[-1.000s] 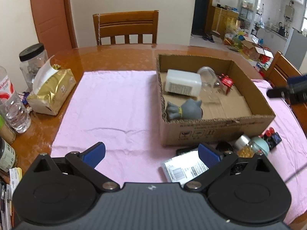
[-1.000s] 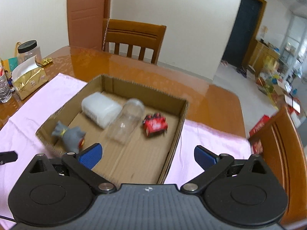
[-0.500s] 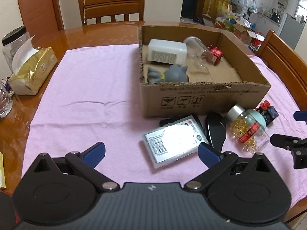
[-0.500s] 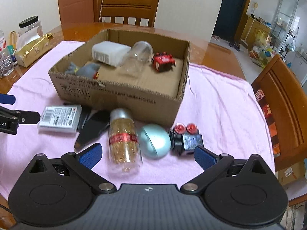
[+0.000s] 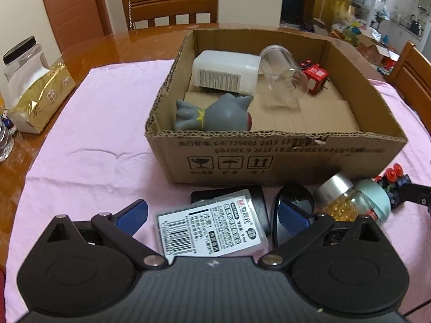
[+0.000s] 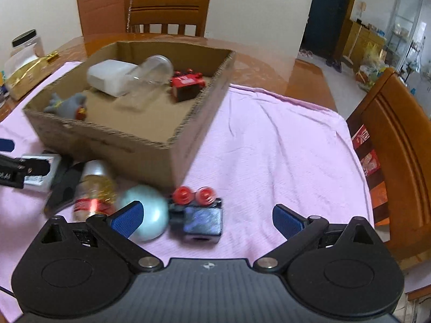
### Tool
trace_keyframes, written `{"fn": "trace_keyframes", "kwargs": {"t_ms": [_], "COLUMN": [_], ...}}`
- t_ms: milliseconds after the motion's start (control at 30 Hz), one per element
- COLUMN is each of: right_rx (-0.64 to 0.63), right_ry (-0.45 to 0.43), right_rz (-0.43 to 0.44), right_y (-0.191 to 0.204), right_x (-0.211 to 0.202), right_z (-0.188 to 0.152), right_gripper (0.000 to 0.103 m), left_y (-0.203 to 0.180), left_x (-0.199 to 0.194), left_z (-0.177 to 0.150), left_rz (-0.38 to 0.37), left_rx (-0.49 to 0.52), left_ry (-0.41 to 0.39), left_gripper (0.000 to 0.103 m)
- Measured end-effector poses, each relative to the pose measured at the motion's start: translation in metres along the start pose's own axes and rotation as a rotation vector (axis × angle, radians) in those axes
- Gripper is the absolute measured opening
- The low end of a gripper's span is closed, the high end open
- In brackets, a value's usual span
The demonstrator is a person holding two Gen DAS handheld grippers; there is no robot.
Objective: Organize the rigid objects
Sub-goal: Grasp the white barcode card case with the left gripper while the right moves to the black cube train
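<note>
Cardboard box (image 5: 274, 156): one, open-topped, on the pink cloth (image 5: 89, 140) over the wooden table (image 5: 150, 43); its printed long wall faces the left gripper.
Inside the box, four things: one grey rubber toy (image 5: 215, 114) lying on its side by the near wall, long axis running along that wall; one white plastic container (image 5: 226, 71) on its side toward the far-left corner, label up; one clear jar (image 5: 282, 72) lying down, long axis running front to back, its rounded end toward the far wall; one small red toy car (image 5: 315, 75) just beside the jar.
Outside the box, along its near wall: one clear flat case with a barcode label (image 5: 212, 231), resting on a black object (image 5: 256, 196); one black mouse-shaped item (image 5: 293, 199); one bottle of golden capsules (image 5: 339, 202) lying down, silver cap toward the box; one pale teal dome (image 6: 145, 210) touching it; one dark blue toy car (image 6: 199, 212) with two red knobs pointing toward the box.
Left gripper (image 5: 212, 215): spread wide, empty, the labelled case lying between its blue pads.
Right gripper (image 6: 207, 215): spread wide, holding nothing, with the blue toy car and part of the dome between its pads.
Table's left edge: one gold tissue pack (image 5: 37, 97), one black-lidded jar (image 5: 23, 56).
Chairs: one behind the table (image 5: 169, 2), one at the right (image 6: 398, 145).
</note>
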State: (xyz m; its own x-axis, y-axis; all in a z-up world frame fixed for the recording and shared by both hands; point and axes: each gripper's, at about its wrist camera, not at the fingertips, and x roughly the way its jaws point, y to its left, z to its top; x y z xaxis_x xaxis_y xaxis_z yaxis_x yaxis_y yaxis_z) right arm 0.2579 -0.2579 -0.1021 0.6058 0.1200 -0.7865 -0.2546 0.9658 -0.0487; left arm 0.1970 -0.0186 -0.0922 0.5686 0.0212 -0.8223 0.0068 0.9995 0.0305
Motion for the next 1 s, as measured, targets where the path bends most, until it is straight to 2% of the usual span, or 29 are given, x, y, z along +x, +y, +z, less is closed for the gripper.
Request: {"fn": "trace_keyframes", "kwargs": {"t_ms": [133,233,433,567,767,1000], "right_rx": [0.000,-0.002,-0.019,-0.040,-0.017,-0.025], "right_ry": [0.011,0.029,0.081,0.103,0.136,0.126], "right_rz": [0.021,0.005,-0.030,-0.017,0.054,0.057], "right_y": [-0.007,-0.010,-0.028,-0.030,-0.033,-0.032], "right_x": [0.022,0.033,0.035,0.035,0.040,0.039], "right_z": [0.003,0.003,-0.012,-0.024,-0.024,-0.025], "right_gripper": [0.103,0.103,0.103,0.103,0.103,0.103], "left_y": [-0.004,-0.006,-0.007,-0.002,0.018,0.041], "left_x": [0.009,0.012,0.016,0.017,0.011,0.014], "left_z": [0.000,0.000,0.000,-0.002,-0.016,-0.029], "left_rz": [0.021,0.032,0.031,0.047,0.041,0.052], "left_rx": [-0.010,-0.005,-0.022,-0.033,-0.073,-0.085], "left_ry": [0.029,0.036,0.038,0.046,0.063,0.093], "left_gripper": [0.102,0.102,0.102,0.102,0.102,0.103]}}
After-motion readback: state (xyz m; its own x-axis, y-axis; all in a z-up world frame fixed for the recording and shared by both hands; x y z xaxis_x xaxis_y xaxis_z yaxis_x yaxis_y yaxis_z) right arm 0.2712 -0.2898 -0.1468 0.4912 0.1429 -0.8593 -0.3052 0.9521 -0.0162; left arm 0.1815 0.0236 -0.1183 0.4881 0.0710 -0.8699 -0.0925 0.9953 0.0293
